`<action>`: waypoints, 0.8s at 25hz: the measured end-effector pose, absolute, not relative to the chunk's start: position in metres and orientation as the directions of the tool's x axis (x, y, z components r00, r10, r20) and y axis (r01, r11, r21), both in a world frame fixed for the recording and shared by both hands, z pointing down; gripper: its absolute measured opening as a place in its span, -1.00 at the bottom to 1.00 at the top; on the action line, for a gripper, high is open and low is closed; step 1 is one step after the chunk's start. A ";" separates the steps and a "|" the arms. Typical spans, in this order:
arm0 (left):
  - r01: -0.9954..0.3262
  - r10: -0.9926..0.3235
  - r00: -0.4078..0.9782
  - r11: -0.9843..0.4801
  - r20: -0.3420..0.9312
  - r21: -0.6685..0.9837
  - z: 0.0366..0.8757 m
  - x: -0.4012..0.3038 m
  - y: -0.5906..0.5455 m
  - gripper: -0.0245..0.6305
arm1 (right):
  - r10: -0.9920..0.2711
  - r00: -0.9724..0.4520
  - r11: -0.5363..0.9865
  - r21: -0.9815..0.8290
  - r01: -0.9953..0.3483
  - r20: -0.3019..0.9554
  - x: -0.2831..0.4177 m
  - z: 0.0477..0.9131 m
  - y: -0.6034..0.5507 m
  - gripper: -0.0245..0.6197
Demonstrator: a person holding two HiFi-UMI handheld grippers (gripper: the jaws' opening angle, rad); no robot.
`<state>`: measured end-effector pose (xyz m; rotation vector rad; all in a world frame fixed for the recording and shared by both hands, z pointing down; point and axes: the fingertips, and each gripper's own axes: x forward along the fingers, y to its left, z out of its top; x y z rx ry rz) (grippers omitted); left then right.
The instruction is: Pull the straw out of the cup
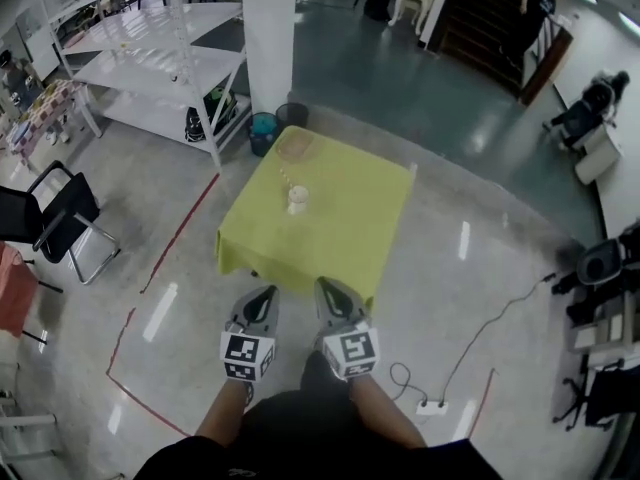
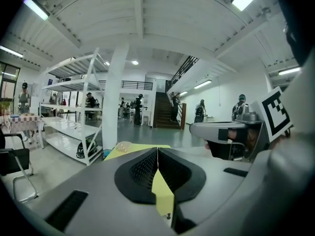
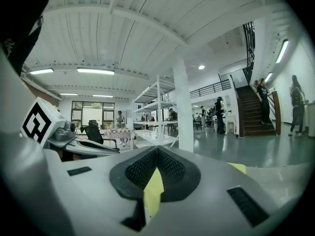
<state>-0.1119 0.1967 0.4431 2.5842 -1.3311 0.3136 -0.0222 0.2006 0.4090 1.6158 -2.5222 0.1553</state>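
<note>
Head view: where's the cup (image 1: 297, 200)?
— Pale, round, on the square yellow-green tablecloth (image 1: 345, 223), thin straw (image 1: 285, 179) poking from it.
— Claws?
— Left gripper (image 1: 263, 296), right gripper (image 1: 328, 288) (ribbed black pads): pinched together, empty.

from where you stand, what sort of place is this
Likely a big open indoor hall used as a lab or workshop: glossy floor marked with red tape, white shelving rack, a staircase, and one small yellow-green table standing alone.
</note>
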 end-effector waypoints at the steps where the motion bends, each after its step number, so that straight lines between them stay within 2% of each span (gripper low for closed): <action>1: -0.819 -0.773 0.566 -0.566 0.287 0.093 0.443 -0.103 0.184 -0.79 | -0.894 -0.413 0.417 -0.015 -0.909 0.170 -0.013 0.409 0.189 -0.87; 6: -0.812 -0.756 0.574 -0.574 0.315 0.103 0.450 -0.052 0.134 -0.79 | -0.898 -0.409 0.411 -0.020 -0.911 0.160 0.040 0.408 0.144 -0.87; 11: -0.838 -0.769 0.537 -0.534 0.347 0.114 0.460 -0.029 0.087 -0.79 | -0.887 -0.422 0.427 -0.016 -0.904 0.186 0.081 0.418 0.108 -0.87; 20: -0.850 -0.767 0.514 -0.517 0.384 0.106 0.469 -0.008 0.047 -0.79 | -0.874 -0.428 0.428 -0.053 -0.902 0.228 0.111 0.441 0.069 -0.87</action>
